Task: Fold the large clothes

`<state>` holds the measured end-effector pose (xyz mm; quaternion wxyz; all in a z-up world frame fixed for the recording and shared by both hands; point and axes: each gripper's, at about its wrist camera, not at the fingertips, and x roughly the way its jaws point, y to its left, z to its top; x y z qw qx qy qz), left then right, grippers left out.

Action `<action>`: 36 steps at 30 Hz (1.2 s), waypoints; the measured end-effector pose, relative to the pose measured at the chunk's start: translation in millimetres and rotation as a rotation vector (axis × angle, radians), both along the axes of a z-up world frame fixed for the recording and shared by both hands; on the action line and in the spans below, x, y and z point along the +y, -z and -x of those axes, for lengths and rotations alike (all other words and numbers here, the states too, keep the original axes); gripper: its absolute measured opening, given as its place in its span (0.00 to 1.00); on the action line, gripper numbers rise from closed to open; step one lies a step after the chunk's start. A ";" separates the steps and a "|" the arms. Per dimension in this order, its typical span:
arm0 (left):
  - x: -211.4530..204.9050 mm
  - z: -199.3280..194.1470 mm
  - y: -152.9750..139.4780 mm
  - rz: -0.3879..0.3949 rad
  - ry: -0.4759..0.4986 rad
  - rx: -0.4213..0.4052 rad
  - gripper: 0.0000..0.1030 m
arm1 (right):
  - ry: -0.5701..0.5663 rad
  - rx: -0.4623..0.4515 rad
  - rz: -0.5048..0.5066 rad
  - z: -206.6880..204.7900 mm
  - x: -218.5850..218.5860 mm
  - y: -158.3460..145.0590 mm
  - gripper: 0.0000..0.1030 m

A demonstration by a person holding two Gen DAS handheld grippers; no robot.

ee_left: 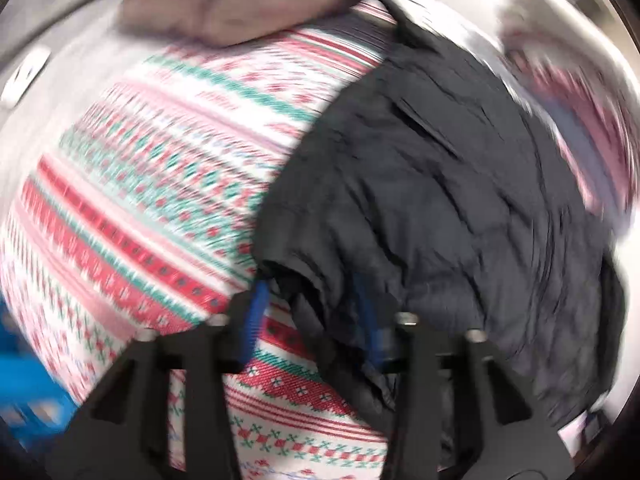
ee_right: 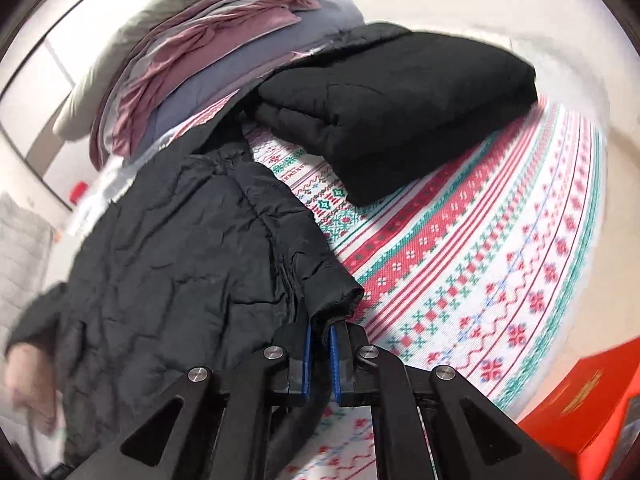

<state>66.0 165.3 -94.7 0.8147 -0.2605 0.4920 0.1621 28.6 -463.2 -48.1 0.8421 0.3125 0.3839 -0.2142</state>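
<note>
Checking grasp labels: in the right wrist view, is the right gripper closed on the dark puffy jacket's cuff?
Yes: the right gripper has its blue pads pinched on the cuff of the dark puffy jacket.

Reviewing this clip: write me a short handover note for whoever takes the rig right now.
Right tool: shut on the dark puffer jacket, pinching a cuff-like edge.
Left tool: fingers apart around another jacket edge; view blurred, grip unclear.
The jacket lies crumpled and unfolded on the patterned bedspread.
Done: a black quilted garment sits folded farther back, beside a stack of folded linens.
Left: spread and fold the jacket.
</note>
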 end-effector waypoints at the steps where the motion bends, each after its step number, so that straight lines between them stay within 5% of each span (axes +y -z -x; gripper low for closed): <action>1: 7.6 2.9 -2.0 0.043 -0.064 -0.018 0.55 | 0.037 -0.012 -0.012 2.0 -2.2 -3.3 0.11; 3: 11.9 3.1 -9.2 0.080 -0.118 -0.044 0.56 | 0.084 -0.061 -0.007 6.3 -0.5 -12.7 0.13; 7: -7.5 -0.4 -38.1 -0.029 -0.087 -0.152 0.70 | 0.075 -0.143 0.123 3.8 25.9 -38.5 0.17; 10: -21.4 -5.2 -50.4 -0.044 -0.061 -0.235 0.77 | 0.088 -0.183 0.231 2.5 40.6 -54.5 0.30; 11: -25.0 -7.1 -51.5 -0.042 -0.062 -0.247 0.79 | 0.112 -0.200 0.259 5.7 40.8 -58.0 0.44; 12: -26.7 -8.8 -51.5 -0.037 -0.071 -0.247 0.80 | 0.156 -0.221 0.282 12.1 39.3 -61.5 0.68; 14: -28.2 -18.7 -48.4 -0.009 -0.082 -0.222 0.80 | 0.245 -0.271 0.307 25.9 34.6 -65.0 0.82; 18: -58.3 -39.3 -46.3 0.073 0.063 -0.171 0.80 | 0.176 -0.305 0.227 15.2 24.5 -54.4 0.82; 22: -100.7 -61.7 -72.0 -0.052 0.230 -0.171 0.80 | 0.081 -0.271 0.058 -14.2 19.2 -31.8 0.82; 28: -140.1 -111.0 -101.4 -0.111 0.393 -0.169 0.87 | 0.031 -0.330 -0.002 -47.4 21.3 -29.3 0.82; 31: -151.8 -121.9 -76.3 -0.205 0.448 -0.188 0.88 | -0.037 -0.311 -0.024 -55.7 20.8 -29.8 0.82; 33: -151.1 -129.9 -49.0 -0.269 0.466 -0.125 0.88 | -0.043 -0.350 0.031 -49.7 10.8 -42.2 0.82; 36: -130.0 -141.9 -25.4 -0.263 0.448 -0.043 0.88 | -0.003 -0.402 0.082 -52.5 -23.7 -62.5 0.82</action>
